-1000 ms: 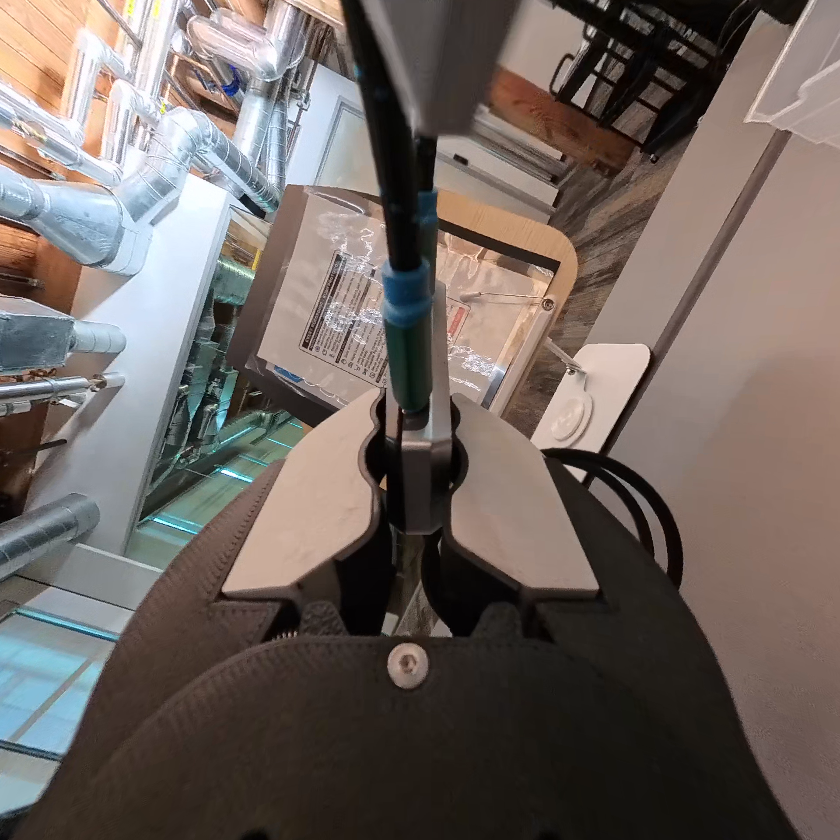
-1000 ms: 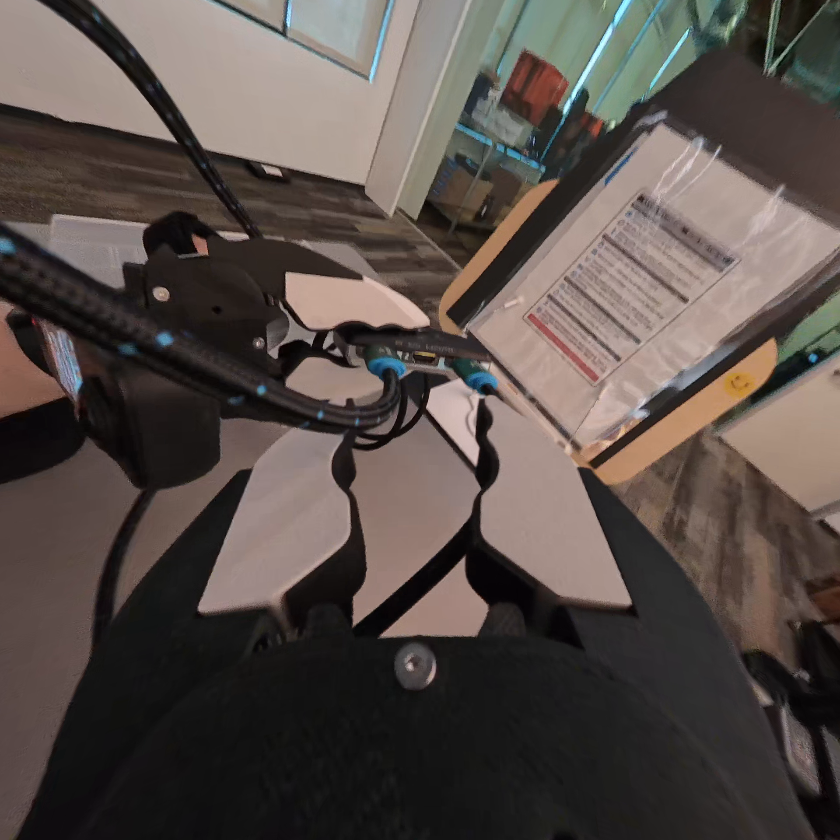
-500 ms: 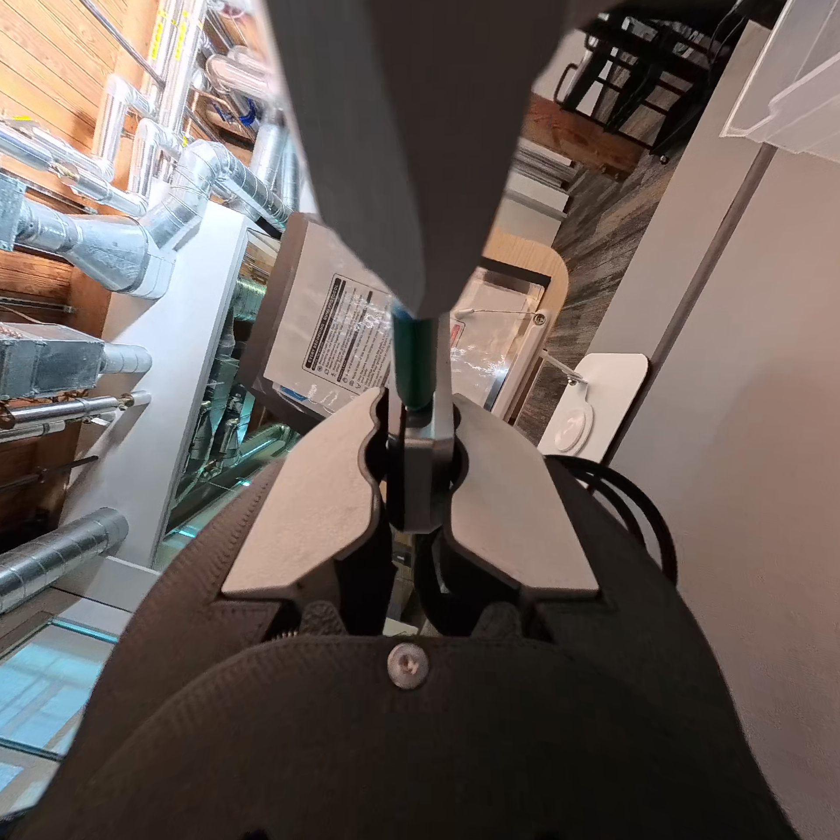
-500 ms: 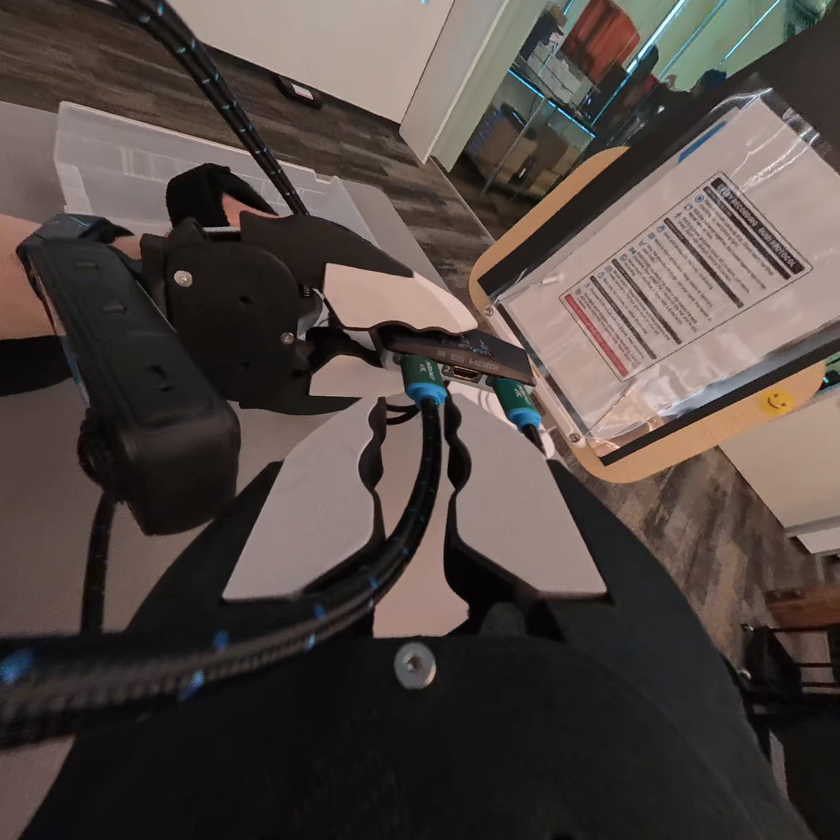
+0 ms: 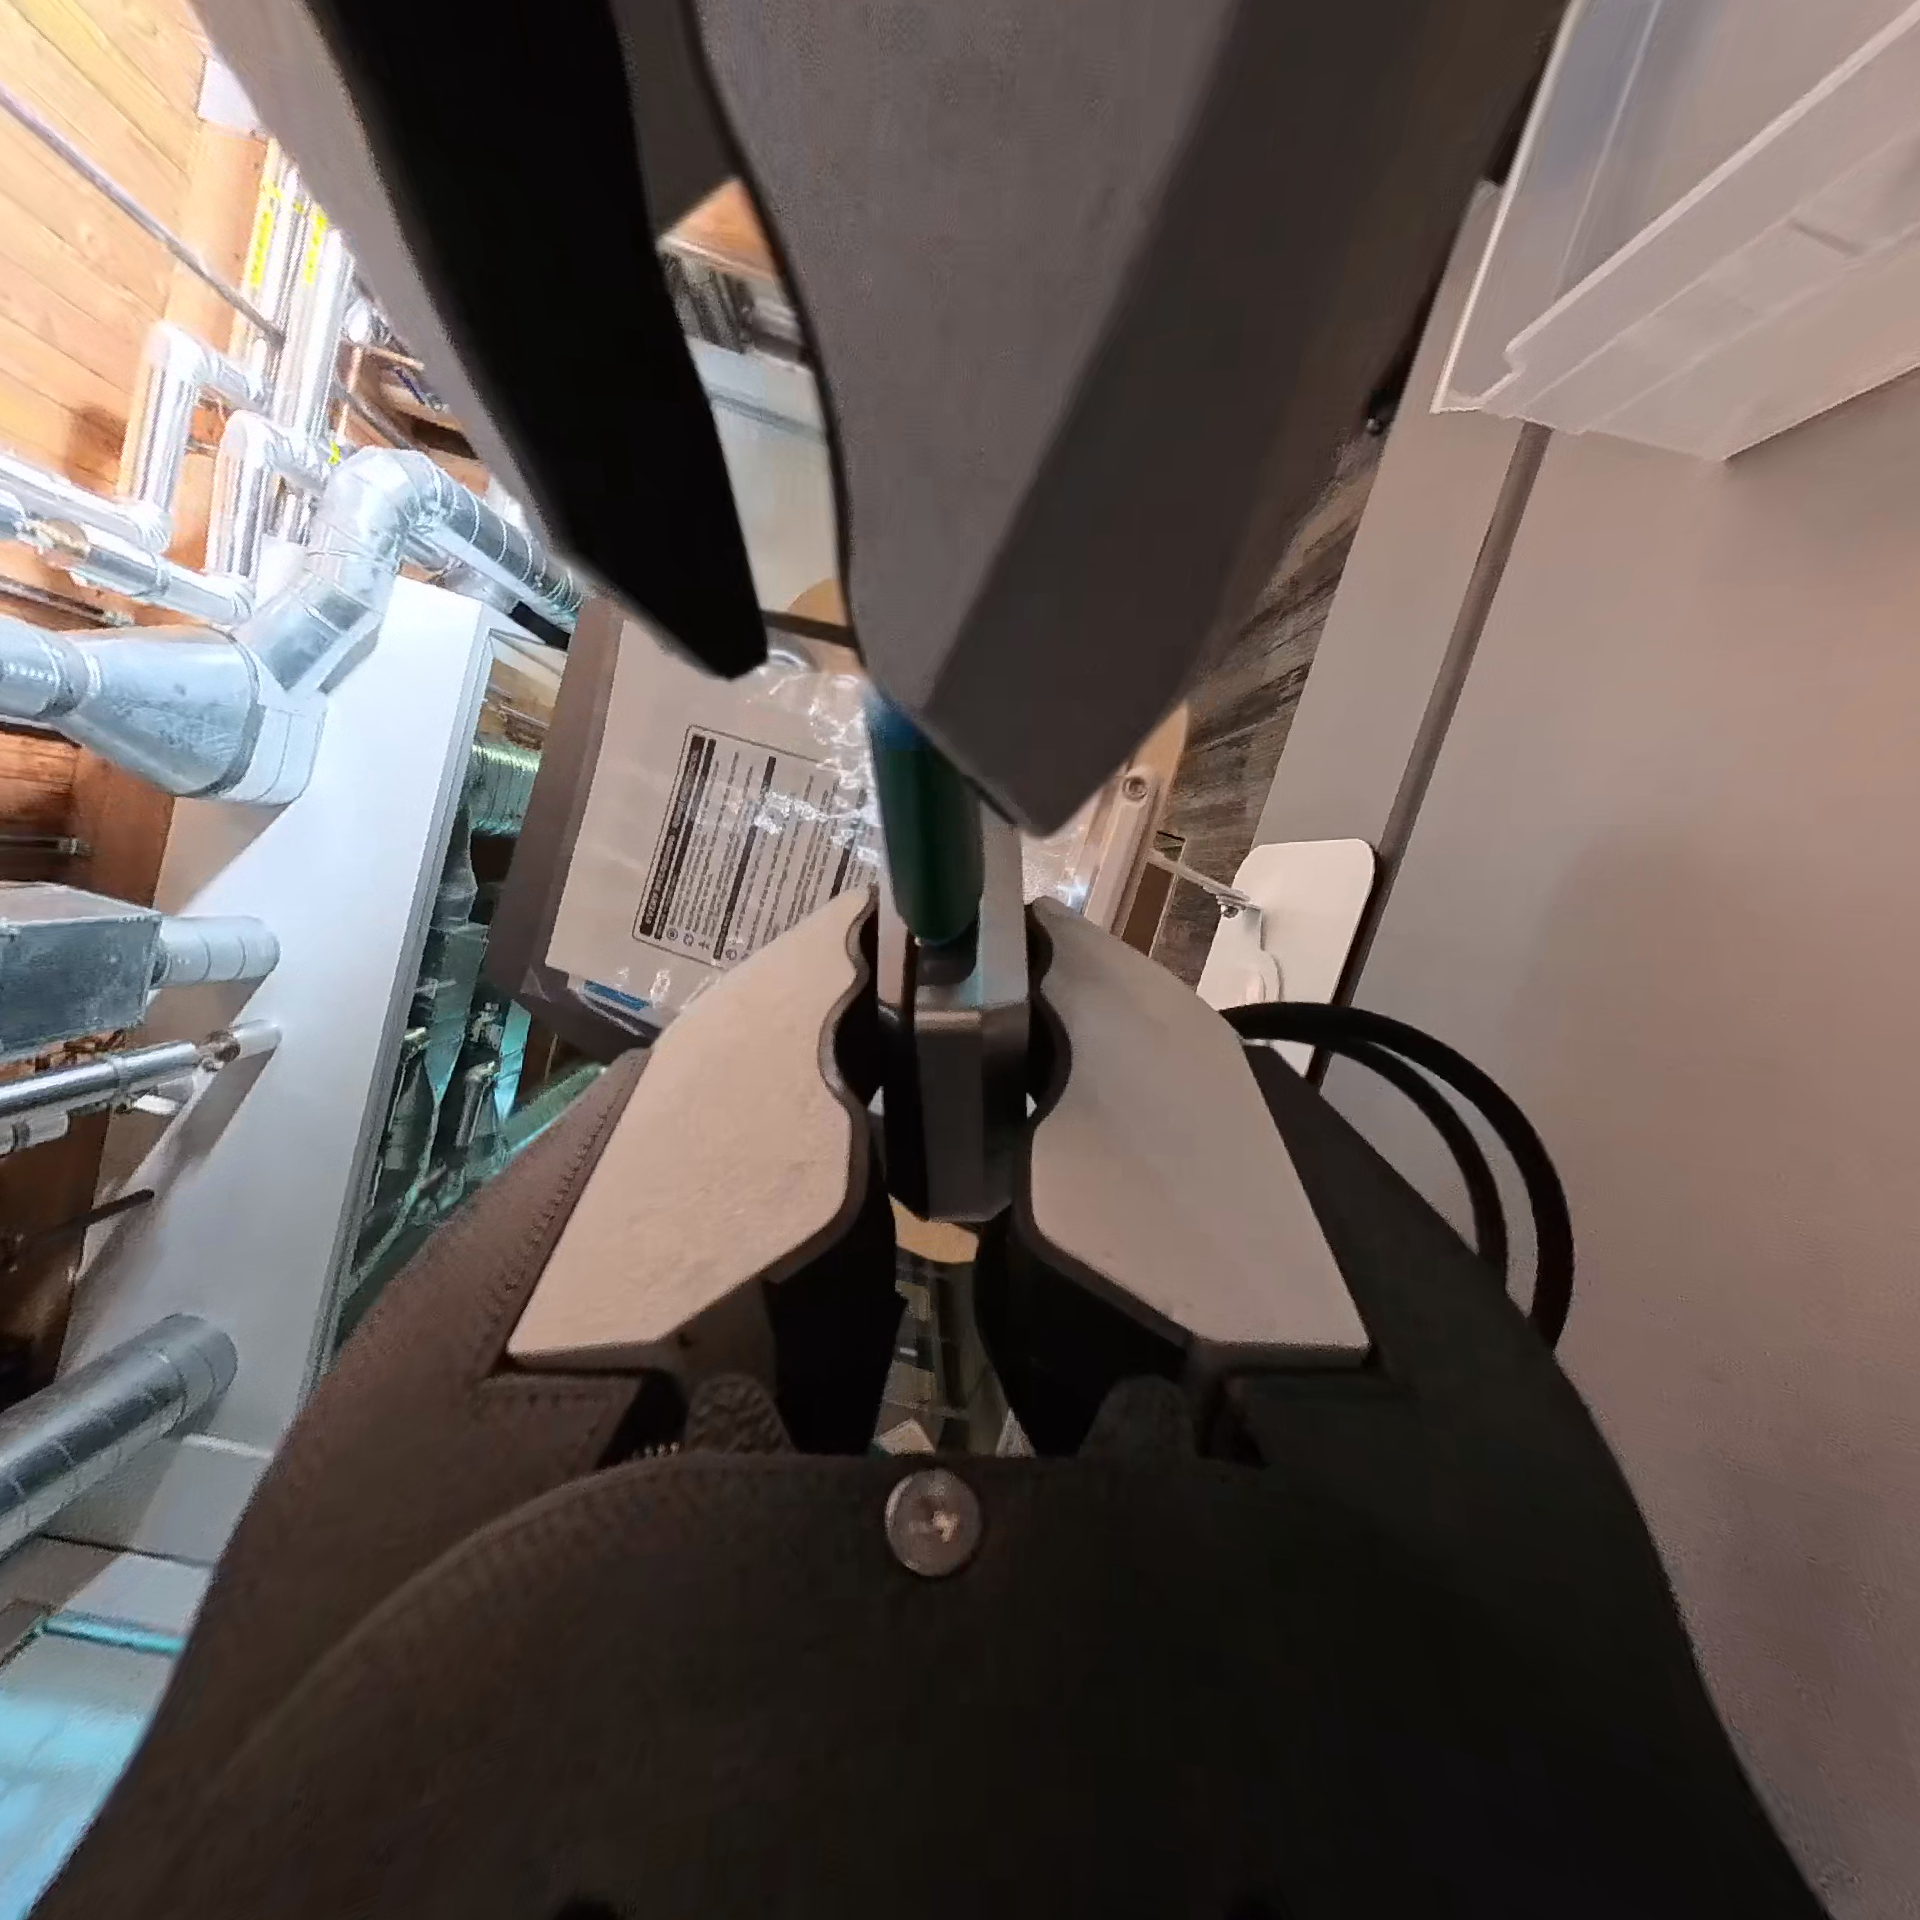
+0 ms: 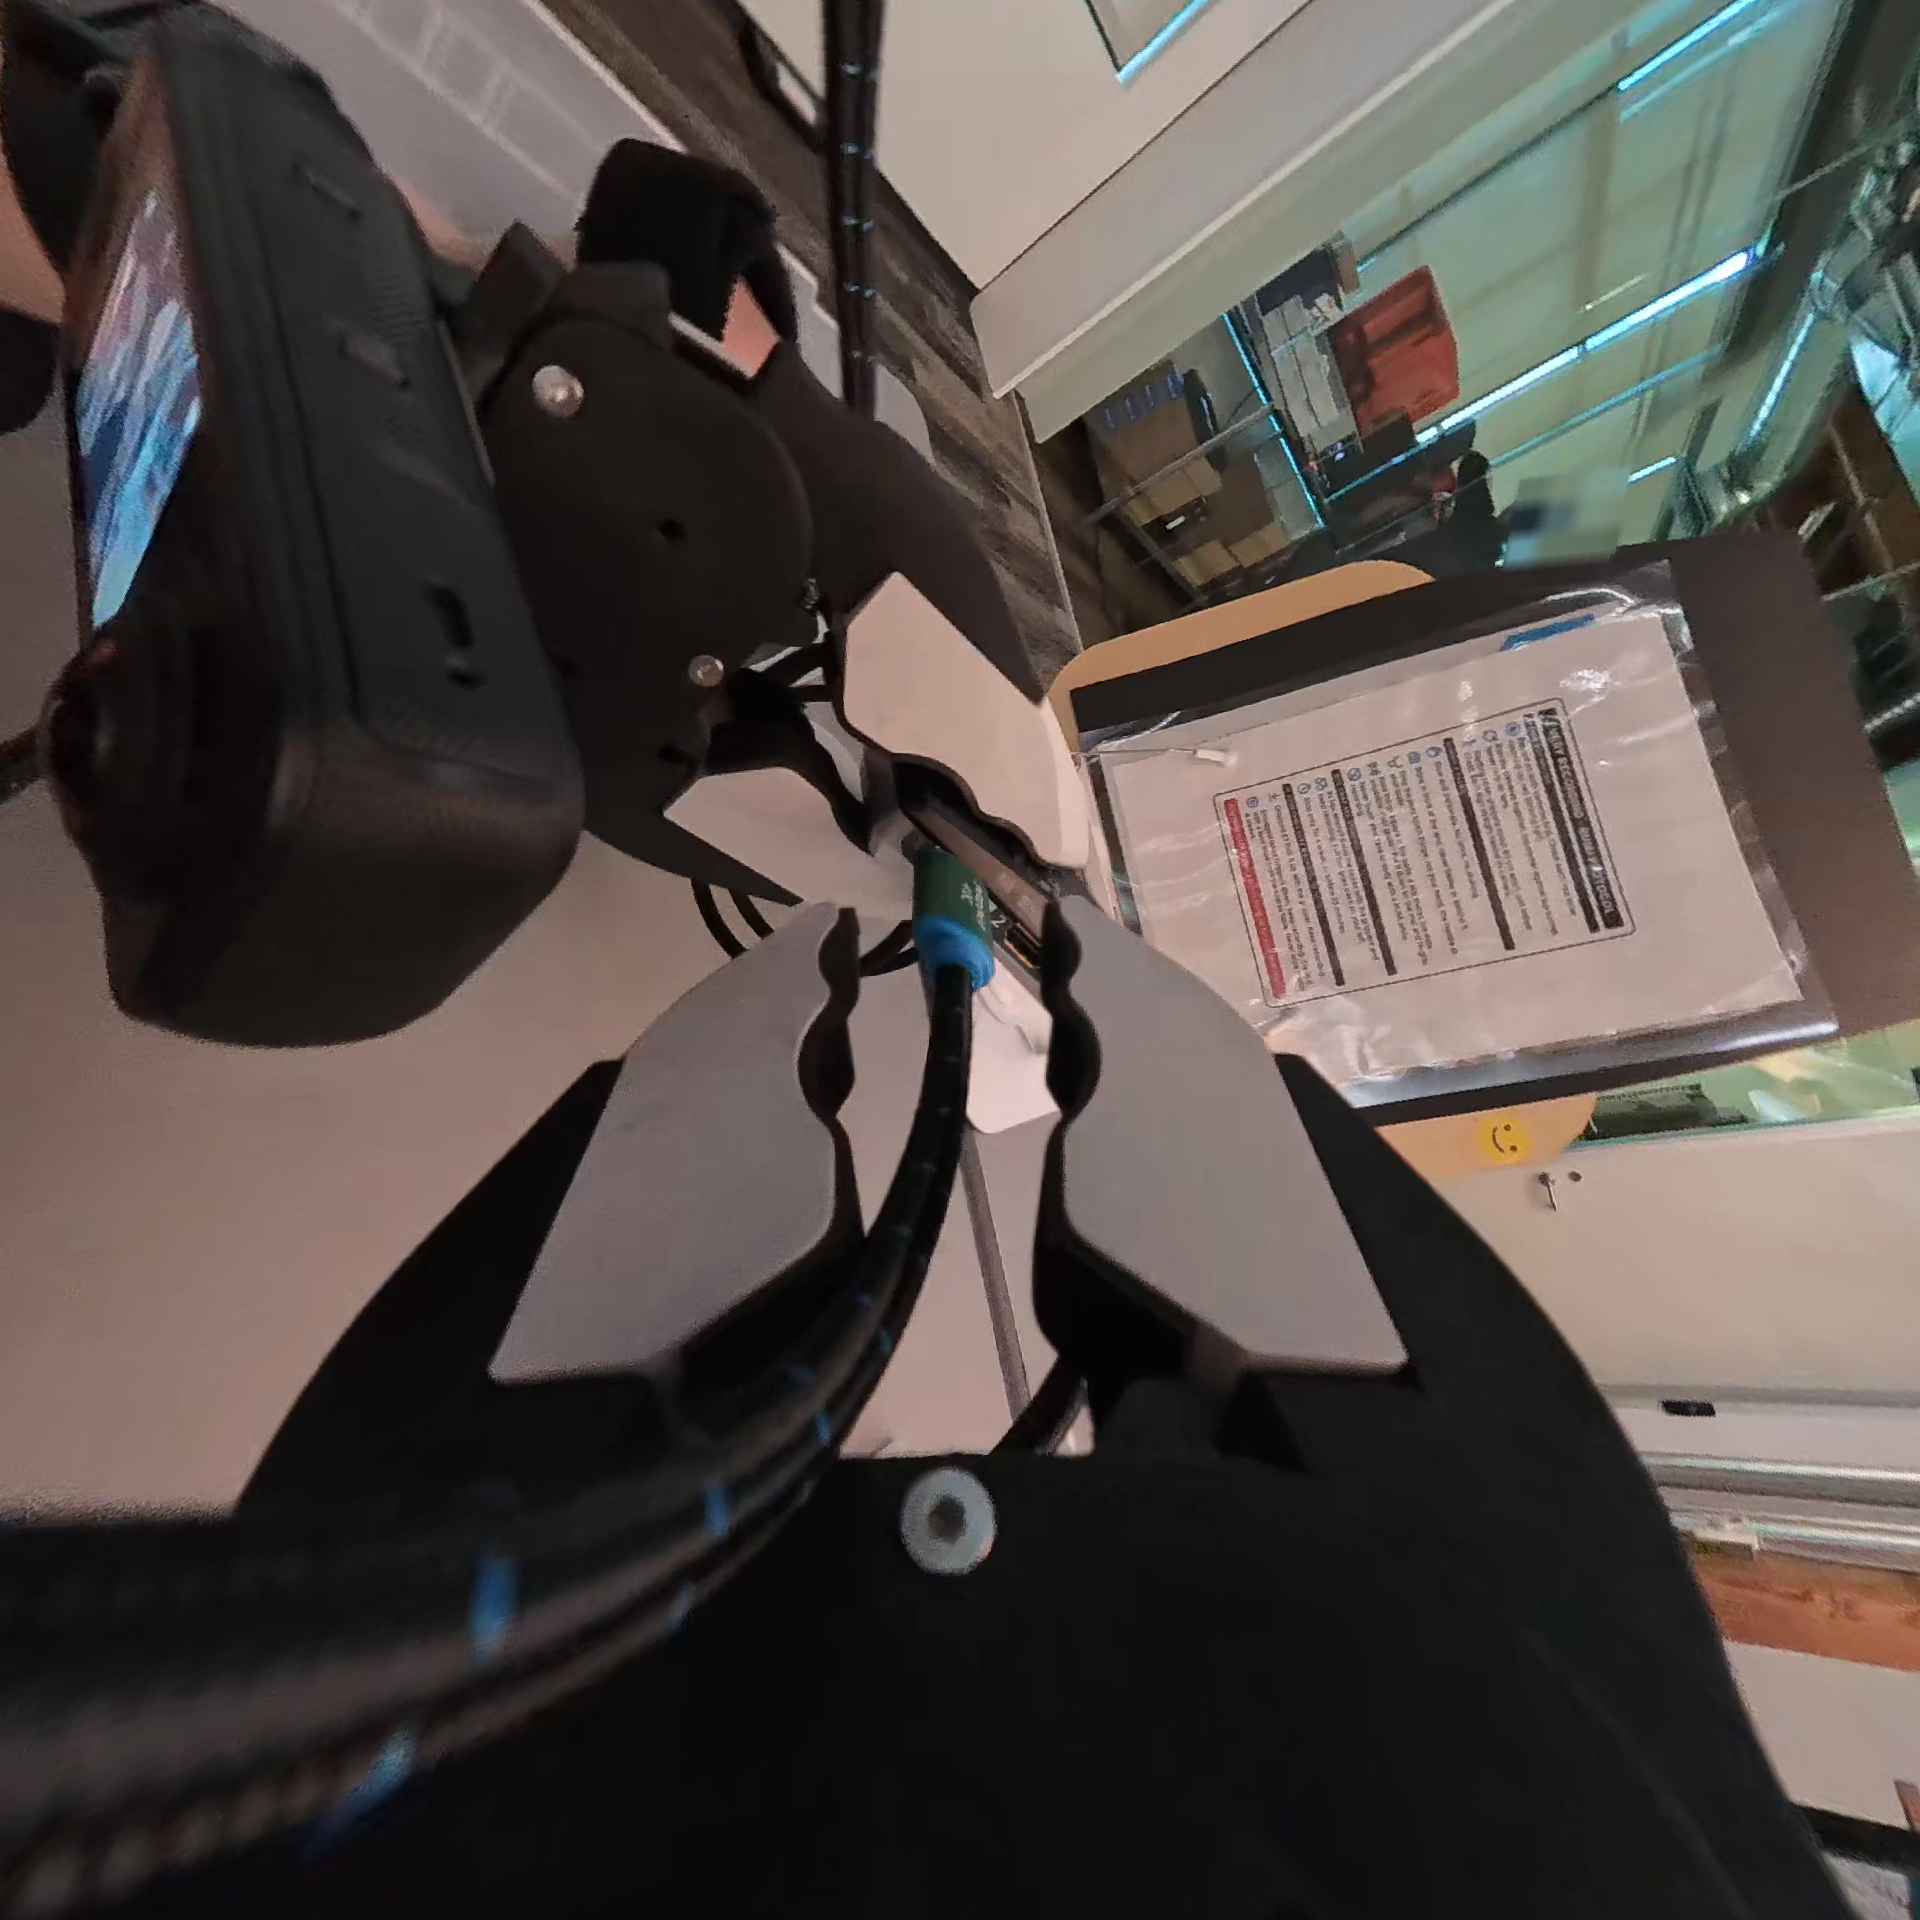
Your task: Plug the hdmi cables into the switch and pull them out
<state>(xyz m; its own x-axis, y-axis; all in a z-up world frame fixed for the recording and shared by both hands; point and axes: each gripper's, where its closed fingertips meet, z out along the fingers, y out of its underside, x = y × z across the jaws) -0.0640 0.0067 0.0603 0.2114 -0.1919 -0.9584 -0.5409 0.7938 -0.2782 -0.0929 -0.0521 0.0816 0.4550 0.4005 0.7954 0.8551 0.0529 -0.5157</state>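
Observation:
My left gripper [image 5: 951, 966] is shut on the thin grey HDMI switch [image 5: 951, 1101], which I see edge-on. A green HDMI plug [image 5: 928, 862] sits in the switch. The right gripper's grey fingers [image 5: 987, 416] loom just above it. In the right wrist view my right gripper [image 6: 940, 935] is open, one finger on each side of the green plug [image 6: 948, 891] and its braided black cable [image 6: 925, 1164]. It is not clamped on them. The left gripper [image 6: 935, 758] holds the switch [image 6: 982, 857] there. A second plug is hidden.
A tan board with a laminated sheet [image 6: 1455, 862] stands behind the switch and also shows in the left wrist view [image 5: 727, 831]. A white pad [image 5: 1299, 904], a black cable loop [image 5: 1455, 1101] and a clear plastic bin [image 5: 1714, 260] lie on the grey table [image 5: 1714, 1247].
My right gripper has moved in close to the switch and rolled, so its fingers now flank one plug and fill the top of the left wrist view. The left gripper still holds the switch.

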